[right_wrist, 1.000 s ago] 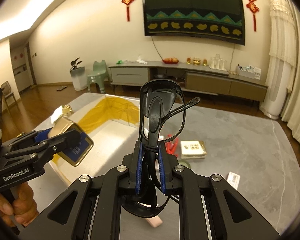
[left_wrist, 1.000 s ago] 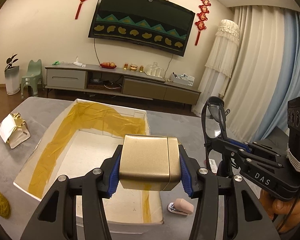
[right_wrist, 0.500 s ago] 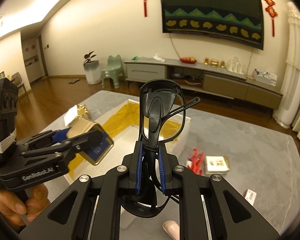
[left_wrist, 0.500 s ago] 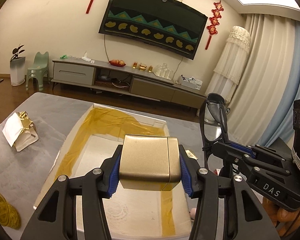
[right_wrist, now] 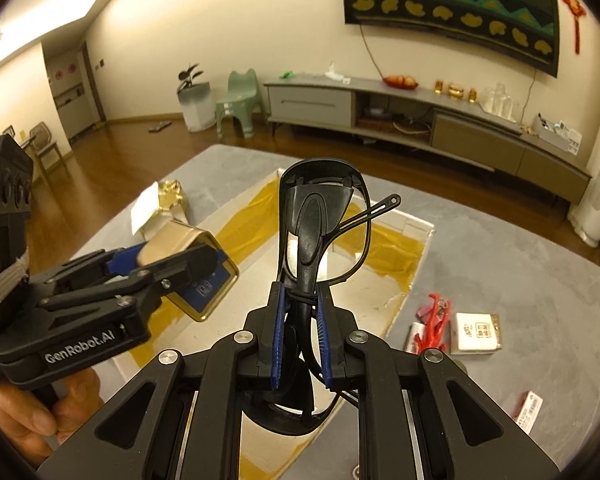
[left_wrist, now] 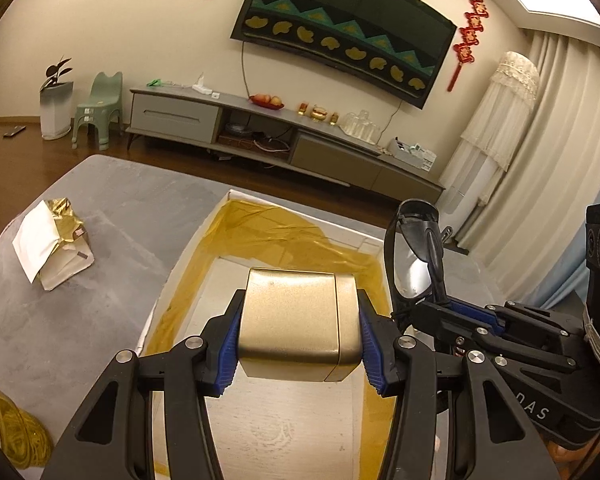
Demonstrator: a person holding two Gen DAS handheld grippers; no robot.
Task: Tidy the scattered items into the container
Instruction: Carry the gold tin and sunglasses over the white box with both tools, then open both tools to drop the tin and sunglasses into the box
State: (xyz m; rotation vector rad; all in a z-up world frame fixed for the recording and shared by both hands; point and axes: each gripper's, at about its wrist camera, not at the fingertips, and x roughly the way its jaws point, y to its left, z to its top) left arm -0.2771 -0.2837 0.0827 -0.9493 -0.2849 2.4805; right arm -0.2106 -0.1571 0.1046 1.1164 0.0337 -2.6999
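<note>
Both grippers hang loaded above the open white box.

The left gripper (left_wrist: 300, 328) has its blue-padded jaws pinching a gold metal tin (left_wrist: 298, 324) by its two sides, and holds it in the air over the white box (left_wrist: 180, 276), whose inner walls are lined with yellow tape. The right gripper (right_wrist: 300, 336) has its jaws pressed onto a pair of black folded glasses (right_wrist: 320, 236), which stand upright above the box's near right part, one temple arm sticking out to the right. The box sits on a grey cloth-covered table (right_wrist: 500, 248). Left of the box lies a crumpled gold-and-white paper packet (left_wrist: 52, 248). Right of it lie a red plastic clip (right_wrist: 434, 320), a small white carton (right_wrist: 476, 334) and a small labelled packet (right_wrist: 530, 410). A person's hand (right_wrist: 32, 416) grips the left tool's handle.
</note>
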